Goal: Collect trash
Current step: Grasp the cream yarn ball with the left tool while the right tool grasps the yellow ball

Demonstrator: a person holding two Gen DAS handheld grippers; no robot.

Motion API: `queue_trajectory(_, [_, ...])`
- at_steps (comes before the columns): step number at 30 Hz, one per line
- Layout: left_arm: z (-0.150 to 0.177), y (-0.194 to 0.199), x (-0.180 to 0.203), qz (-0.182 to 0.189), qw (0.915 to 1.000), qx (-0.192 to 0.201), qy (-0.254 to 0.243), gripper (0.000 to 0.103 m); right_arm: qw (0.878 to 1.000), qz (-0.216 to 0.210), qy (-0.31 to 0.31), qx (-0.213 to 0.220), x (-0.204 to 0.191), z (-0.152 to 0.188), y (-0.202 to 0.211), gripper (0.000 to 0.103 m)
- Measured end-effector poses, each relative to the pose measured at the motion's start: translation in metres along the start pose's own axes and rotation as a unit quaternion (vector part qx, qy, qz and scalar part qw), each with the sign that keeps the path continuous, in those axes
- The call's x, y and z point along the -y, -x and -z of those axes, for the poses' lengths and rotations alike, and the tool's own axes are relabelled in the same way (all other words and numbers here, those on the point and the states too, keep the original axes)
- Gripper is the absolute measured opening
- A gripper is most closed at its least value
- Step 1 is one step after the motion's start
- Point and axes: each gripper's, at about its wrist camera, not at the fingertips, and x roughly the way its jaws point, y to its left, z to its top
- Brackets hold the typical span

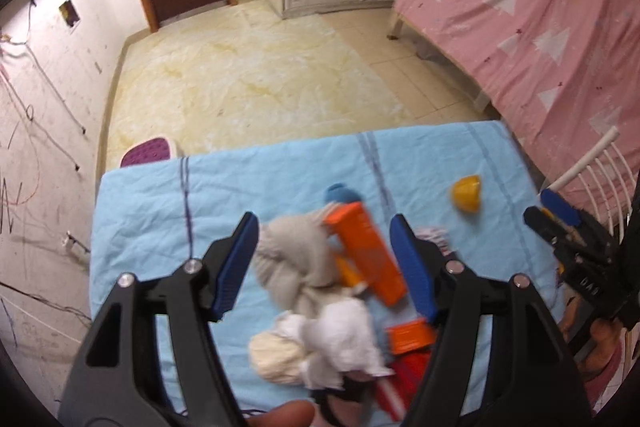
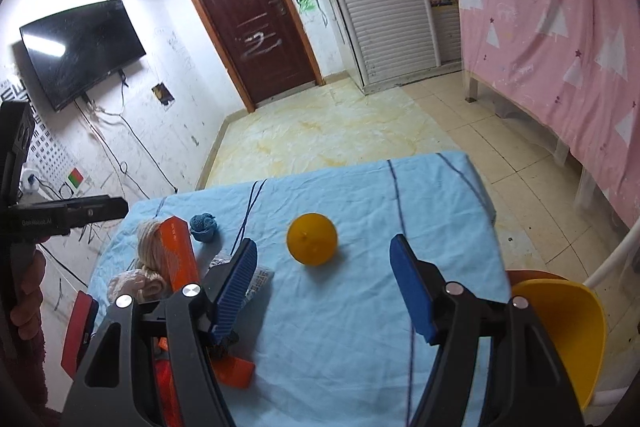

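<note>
A heap of trash lies on the light blue tablecloth [image 1: 160, 211]: an orange carton [image 1: 366, 251], beige cloth [image 1: 292, 259], white crumpled tissue [image 1: 344, 343], a smaller orange box [image 1: 410, 335] and a blue knitted ball [image 1: 340, 193]. My left gripper [image 1: 324, 247] is open above the heap, its jaws either side of the orange carton. A yellow half-shell [image 2: 312, 238] lies alone on the cloth [image 2: 360, 307]. My right gripper [image 2: 324, 259] is open and empty, just short of the shell. The carton also shows in the right wrist view [image 2: 178, 251].
A yellow bin [image 2: 564, 331] stands at the table's right edge beside a white wire chair back [image 1: 600, 171]. A pink-covered bed [image 1: 540, 27] runs along the right. A purple stool [image 1: 148, 151] sits beyond the table's far left corner. Tiled floor [image 2: 320, 135] lies beyond.
</note>
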Motion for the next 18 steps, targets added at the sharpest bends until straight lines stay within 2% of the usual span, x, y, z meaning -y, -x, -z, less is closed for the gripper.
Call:
queue_trajectory(9, [0.008, -0.046, -0.026, 0.011, 0.9979, -0.063, 0.01, 0.066, 0.999, 0.016, 0.012, -0.037, -0.011, -0.012, -0.045, 0.063])
queue_trajectory(12, [0.008, -0.059, -0.03, 0.021, 0.9967, -0.077, 0.012, 0.077, 0.999, 0.021, 0.016, -0.046, -0.013, -0.015, -0.057, 0.063])
queue_trajectory(18, [0.007, -0.087, -0.039, 0.049, 0.9928, -0.106, 0.027, 0.077, 0.997, 0.03, 0.023, -0.064, -0.014, -0.017, -0.079, 0.067])
